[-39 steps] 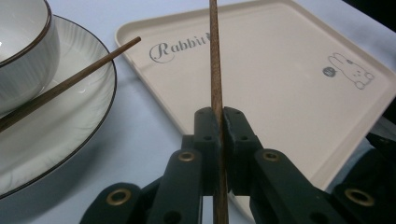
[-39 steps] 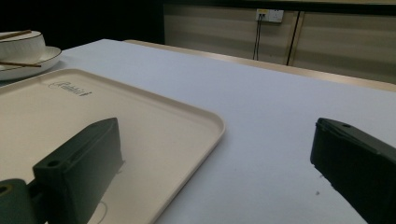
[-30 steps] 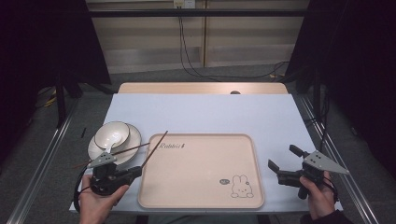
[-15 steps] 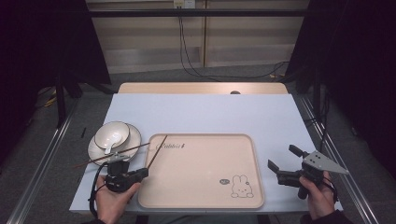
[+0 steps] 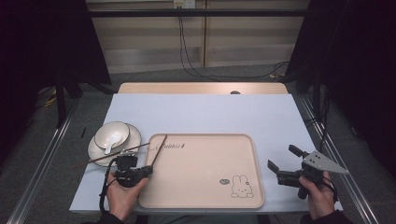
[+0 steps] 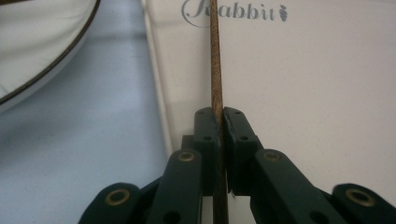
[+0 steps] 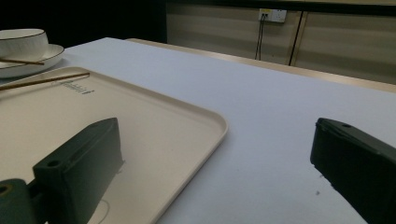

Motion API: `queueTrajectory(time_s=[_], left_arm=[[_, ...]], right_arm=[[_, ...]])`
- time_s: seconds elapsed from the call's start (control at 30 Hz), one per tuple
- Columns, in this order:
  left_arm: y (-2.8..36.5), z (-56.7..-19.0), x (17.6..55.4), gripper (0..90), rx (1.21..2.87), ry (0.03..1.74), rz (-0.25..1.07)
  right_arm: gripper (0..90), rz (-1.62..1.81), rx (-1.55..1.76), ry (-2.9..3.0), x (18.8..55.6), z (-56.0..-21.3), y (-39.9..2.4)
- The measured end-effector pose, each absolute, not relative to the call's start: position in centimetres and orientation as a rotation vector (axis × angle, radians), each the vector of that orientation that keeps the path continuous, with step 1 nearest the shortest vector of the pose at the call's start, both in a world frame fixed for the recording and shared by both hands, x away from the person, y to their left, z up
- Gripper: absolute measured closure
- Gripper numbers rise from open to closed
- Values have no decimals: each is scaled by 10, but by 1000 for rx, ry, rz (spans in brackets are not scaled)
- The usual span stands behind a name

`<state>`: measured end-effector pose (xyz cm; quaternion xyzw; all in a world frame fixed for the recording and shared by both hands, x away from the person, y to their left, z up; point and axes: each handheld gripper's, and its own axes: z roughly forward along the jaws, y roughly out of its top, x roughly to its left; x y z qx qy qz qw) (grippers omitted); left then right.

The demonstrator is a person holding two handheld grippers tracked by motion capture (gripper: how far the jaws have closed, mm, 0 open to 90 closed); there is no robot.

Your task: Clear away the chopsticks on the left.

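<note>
At the lower left of the high view, the left gripper [image 5: 148, 169] pinches a chopstick [image 5: 159, 149] over the tray [image 5: 205, 196], and a bowl [image 5: 112, 134] sits just beside with another chopstick [image 5: 109, 156] across its plate [image 5: 133, 140]. The left gripper view shows the squeeze close up, and at the lower right the right gripper [image 5: 284, 161] is wide open, holding nothing.

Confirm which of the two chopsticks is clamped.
The thin brown wooden chopstick over the beige tray's left edge, in the left gripper; the other rests across the saucer.
</note>
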<state>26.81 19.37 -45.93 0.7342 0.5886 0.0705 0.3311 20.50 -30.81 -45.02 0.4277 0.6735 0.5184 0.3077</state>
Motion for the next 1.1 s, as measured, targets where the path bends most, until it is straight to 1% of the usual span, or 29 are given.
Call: queueTrajectory(time_s=[0.13, 0.3, 0.47, 0.5, 0.63, 0.67, 0.8, 0.83, 0.9, 1.03, 1.1], left_arm=[[192, -462, 269, 846, 1934, 1552, 178], [191, -463, 270, 839, 1895, 1569, 170], [192, -463, 270, 837, 1893, 1578, 156], [191, -463, 270, 827, 1870, 1587, 157], [192, -462, 270, 814, 1879, 1587, 137], [192, -462, 270, 786, 1869, 1591, 135], [193, -463, 270, 772, 1858, 1587, 110], [192, -463, 270, 777, 1859, 1585, 106], [191, -462, 270, 838, 1861, 1594, 114], [190, -463, 270, 839, 1855, 1589, 99], [190, -463, 270, 778, 1857, 1586, 94]], right_arm=[[18, 1370, 1125, 1782, 205, -450, -308], [18, 1366, 1121, 1784, 205, -450, -308], [18, 1363, 1120, 1784, 205, -451, -308], [18, 1364, 1119, 1783, 205, -451, -308], [18, 1363, 1120, 1785, 205, -451, -308], [18, 1364, 1118, 1784, 205, -451, -308], [18, 1363, 1120, 1787, 205, -451, -308], [18, 1361, 1122, 1784, 205, -451, -308], [18, 1359, 1124, 1784, 205, -451, -308], [17, 1360, 1121, 1786, 205, -451, -308], [18, 1360, 1121, 1786, 205, -451, -308]])
